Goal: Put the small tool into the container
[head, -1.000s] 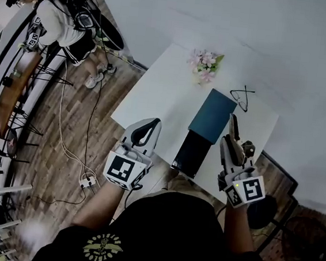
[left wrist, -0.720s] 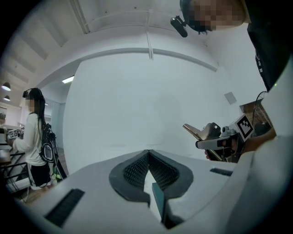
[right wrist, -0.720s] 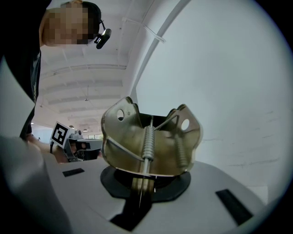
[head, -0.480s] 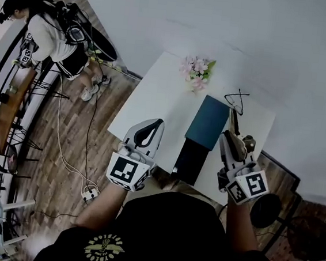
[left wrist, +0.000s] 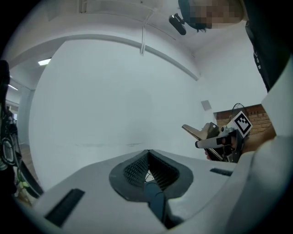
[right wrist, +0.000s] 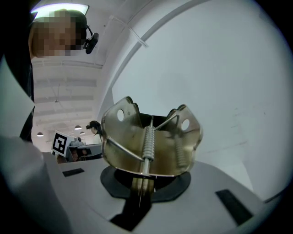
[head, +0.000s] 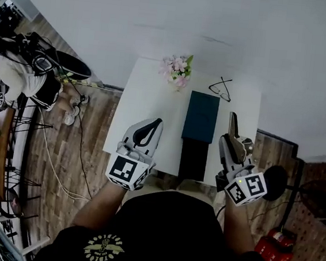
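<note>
Since one second ago the head view has turned: the white table (head: 149, 96) stood slanted before and now lies almost straight, and the other person (head: 24, 77) has slid to the left edge of the picture, while both grippers keep nearly the same places low in the view. On the table the teal container (head: 201, 116) lies in the middle, with its long side pointing away from the person, and a black box (head: 193, 157) touches its near end; whether the container is open I cannot tell. Pink flowers (head: 177, 70) stand at the far edge, and glasses (head: 220, 88) lie just beside the far right corner of the container. The left gripper (head: 155, 124) hovers over the near left part of the table, apart from the container; its own view shows the jaws clenched together with nothing between them. The right gripper (head: 232, 142) is to the right of the container, near the right edge of the table, and its jaws are grasping a brass-coloured spring clip (right wrist: 151, 141), which sticks out forward from them. The spring clip is in the air, not touching the container.
</note>
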`<state>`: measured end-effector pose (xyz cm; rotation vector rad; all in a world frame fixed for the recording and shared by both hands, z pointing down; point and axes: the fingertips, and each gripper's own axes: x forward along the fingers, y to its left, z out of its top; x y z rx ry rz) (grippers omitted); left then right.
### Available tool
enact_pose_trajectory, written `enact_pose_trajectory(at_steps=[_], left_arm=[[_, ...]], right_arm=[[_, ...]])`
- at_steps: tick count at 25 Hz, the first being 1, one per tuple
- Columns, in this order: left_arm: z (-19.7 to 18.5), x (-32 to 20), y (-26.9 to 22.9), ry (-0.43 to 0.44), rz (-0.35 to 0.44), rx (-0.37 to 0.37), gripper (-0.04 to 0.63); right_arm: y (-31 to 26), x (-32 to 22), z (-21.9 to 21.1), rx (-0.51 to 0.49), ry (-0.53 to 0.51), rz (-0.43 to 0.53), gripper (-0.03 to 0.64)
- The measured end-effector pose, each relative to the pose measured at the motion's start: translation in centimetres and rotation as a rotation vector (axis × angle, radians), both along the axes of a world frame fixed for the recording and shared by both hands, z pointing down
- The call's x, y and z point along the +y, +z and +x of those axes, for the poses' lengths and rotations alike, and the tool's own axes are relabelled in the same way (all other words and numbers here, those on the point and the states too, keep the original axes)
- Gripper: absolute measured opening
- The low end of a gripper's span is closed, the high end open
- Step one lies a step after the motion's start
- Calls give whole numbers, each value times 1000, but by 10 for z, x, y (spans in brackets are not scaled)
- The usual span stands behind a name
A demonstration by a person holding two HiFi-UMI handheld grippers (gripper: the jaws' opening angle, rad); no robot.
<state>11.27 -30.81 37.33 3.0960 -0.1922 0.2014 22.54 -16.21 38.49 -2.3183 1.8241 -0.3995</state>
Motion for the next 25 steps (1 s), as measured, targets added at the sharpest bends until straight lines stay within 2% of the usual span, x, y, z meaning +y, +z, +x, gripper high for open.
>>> enact_pose_trajectory(at_steps=[7,18,25], left_arm=[[-22,-10,6,112,-42,30,8],[-2,-22,33,291,-82,7,8],[-1,-20,47,331,-112,-5,8]], right_arm=[[5,7,-44,28,143,-30,43],[38,1,-63,-9,295,-92,43],[57,1,-76,-21,332,-120,43]])
